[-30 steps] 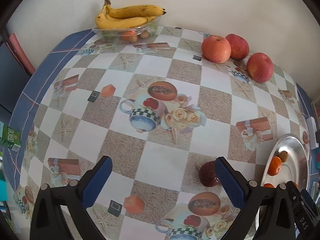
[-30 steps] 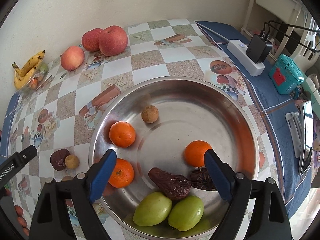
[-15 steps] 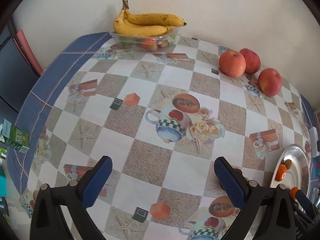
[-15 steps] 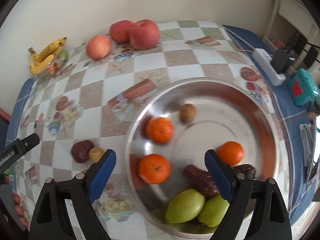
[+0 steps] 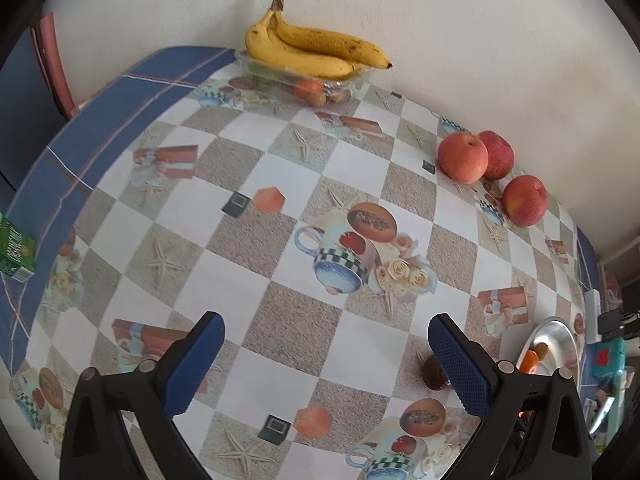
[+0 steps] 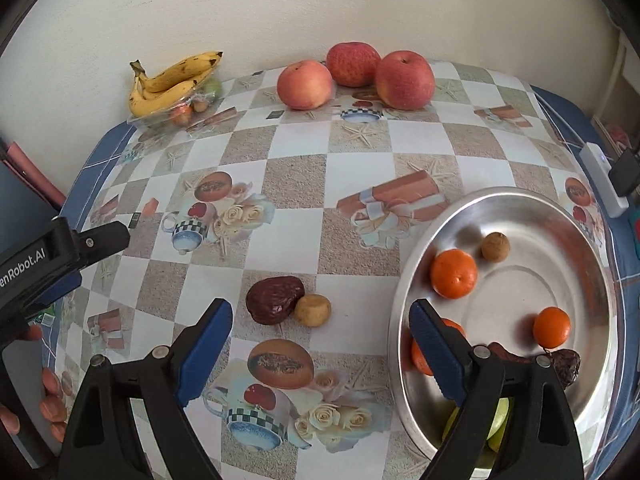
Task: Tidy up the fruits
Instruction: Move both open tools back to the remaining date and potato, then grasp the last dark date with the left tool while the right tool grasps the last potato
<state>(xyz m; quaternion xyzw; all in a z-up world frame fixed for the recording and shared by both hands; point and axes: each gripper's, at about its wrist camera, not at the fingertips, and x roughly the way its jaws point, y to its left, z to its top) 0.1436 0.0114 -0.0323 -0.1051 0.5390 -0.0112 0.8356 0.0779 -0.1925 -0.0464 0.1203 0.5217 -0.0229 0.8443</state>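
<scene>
Left wrist view.
- Left gripper (image 5: 326, 360): blue-padded fingers (image 5: 194, 364) spread wide, released, nothing between them; poised above the counter (image 5: 224, 280), which carries a checked cloth printed with cups, roses and starfish.
- Bananas (image 5: 316, 50): one bunch, lying on top of a clear plastic tray (image 5: 360, 76) at the far edge against the wall; small fruits show inside the tray.
- Apples (image 5: 464, 158): three, red-pink, far right near the wall; two touching, the third just beside them.
- Dark red fruit (image 5: 434, 374): on the cloth, partly hidden behind the right-hand finger.
- Metal dish (image 5: 560, 330): at the right edge, only a sliver showing, with an orange fruit and a small brown one inside.
- Green carton (image 5: 16, 250): at the left edge of the counter.

Right wrist view.
- Right gripper (image 6: 320, 340): fingers (image 6: 204, 350) parted, released, holding nothing; one finger over the cloth, the other over the near rim of the metal dish (image 6: 560, 216).
- Dark red fruit (image 6: 274, 300): on the cloth, just left of the dish, touching a small tan round fruit (image 6: 313, 310); both lie ahead of the open fingers.
- In the dish: three tangerines (image 6: 454, 273), well apart; one small brown fruit (image 6: 495, 246) near the far one; dark wrinkled fruits (image 6: 564, 364) at the near right; green fruits (image 6: 500, 420) mostly hidden behind the finger.
- Apples (image 6: 404, 80): three in a row at the far edge.
- Bananas (image 6: 172, 84): far left, on the clear tray.
- Left gripper (image 6: 60, 252): black body entering from the left edge.
- White power strip (image 6: 600, 176): at the right edge with a black plug.
</scene>
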